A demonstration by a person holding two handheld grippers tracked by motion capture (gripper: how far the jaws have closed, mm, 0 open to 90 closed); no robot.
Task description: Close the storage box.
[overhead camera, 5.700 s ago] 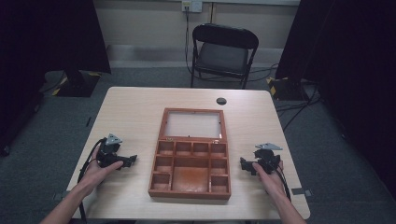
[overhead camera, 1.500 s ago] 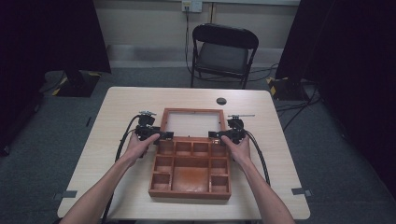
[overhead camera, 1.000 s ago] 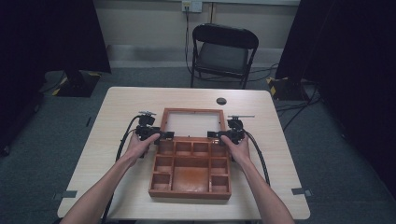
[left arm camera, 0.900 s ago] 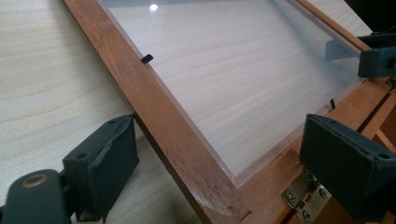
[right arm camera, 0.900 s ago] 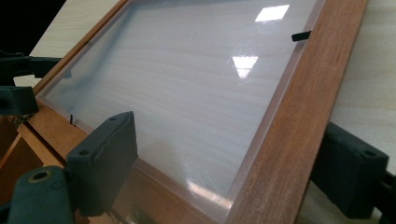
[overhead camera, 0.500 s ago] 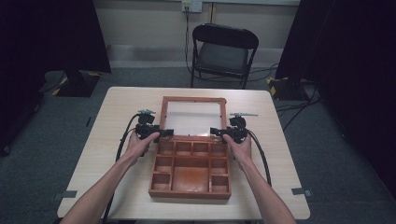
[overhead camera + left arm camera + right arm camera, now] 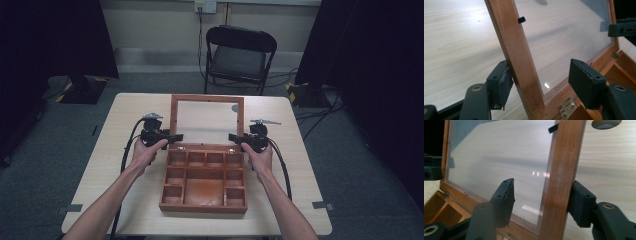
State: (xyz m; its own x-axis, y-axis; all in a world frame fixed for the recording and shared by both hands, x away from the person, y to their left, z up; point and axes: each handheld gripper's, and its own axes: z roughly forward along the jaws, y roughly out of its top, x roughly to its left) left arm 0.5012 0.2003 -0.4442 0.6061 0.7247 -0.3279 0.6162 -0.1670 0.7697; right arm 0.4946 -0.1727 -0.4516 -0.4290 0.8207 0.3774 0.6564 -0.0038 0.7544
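Note:
A wooden compartment box (image 7: 202,207) lies in the middle of the table. Its glass-paned lid (image 7: 208,120) is tilted up off the table behind it. My left gripper (image 7: 175,136) straddles the lid's left rail (image 7: 516,50). One pad (image 7: 502,80) touches the wood, and the other pad (image 7: 586,80) stands apart over the glass. My right gripper (image 7: 234,136) straddles the right rail (image 7: 561,170) the same way. Its outer pad (image 7: 580,205) is against the wood, and its inner pad (image 7: 505,197) is off the glass. Both pairs of jaws have just been closing with the rails between them.
A small dark round object (image 7: 235,107) lies on the table behind the lid, seen through the glass. A black folding chair (image 7: 235,55) stands beyond the table's far edge. Brass hinges (image 7: 565,110) join lid and box. Cables trail back from both grippers.
The lid has risen from lying flat on the table to a tilted position. Both grippers have moved up with it, and their jaws have narrowed around the side rails.

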